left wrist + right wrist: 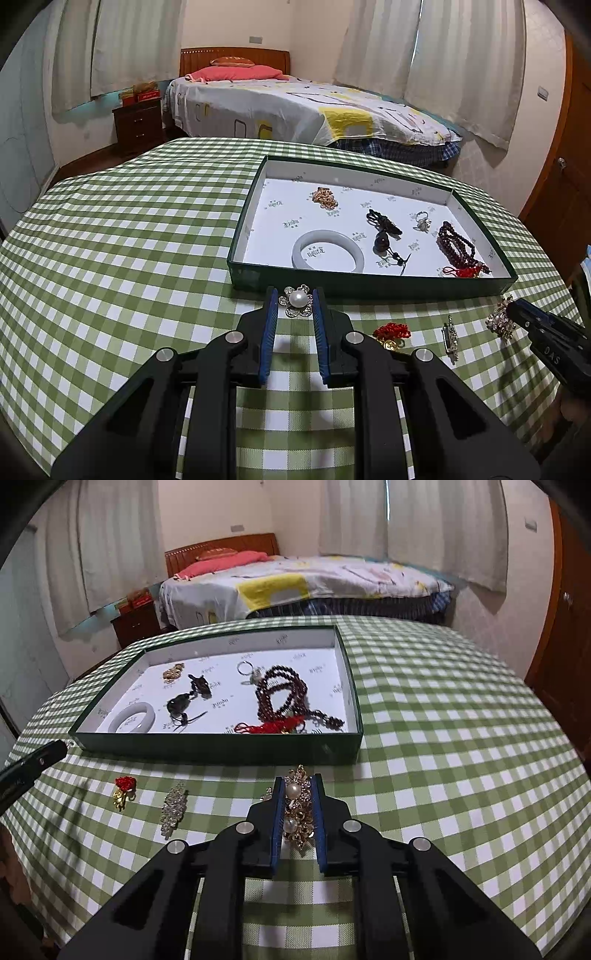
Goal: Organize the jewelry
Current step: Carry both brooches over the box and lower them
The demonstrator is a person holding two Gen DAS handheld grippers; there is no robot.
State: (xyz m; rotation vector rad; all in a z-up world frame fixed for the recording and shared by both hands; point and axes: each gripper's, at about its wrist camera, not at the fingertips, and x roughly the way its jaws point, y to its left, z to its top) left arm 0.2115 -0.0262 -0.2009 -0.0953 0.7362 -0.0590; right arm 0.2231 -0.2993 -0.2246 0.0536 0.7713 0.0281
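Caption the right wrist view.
Right gripper shut on gold pearl brooch before green jewelry box.

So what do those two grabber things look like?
Both match. The left gripper and right gripper are black plastic, each with two fingers lined by ridged blue pads, round silver bolts and triangular cut-outs. Raised letters mark one's side.

At the bottom centre of the frame the left gripper [295, 303] has its blue pads closed on a pearl flower brooch [296, 301], just in front of the near wall of the green tray [369, 284]. Inside the tray lie a white bangle [328, 254], a gold chain [324, 198] and dark red beads [458, 243]. At the lower right, the right gripper [511, 308] touches a gold brooch [499, 321]; left of it, a red charm [390, 333] and a rhinestone pin [452, 338] rest on the checked cloth [129, 240].
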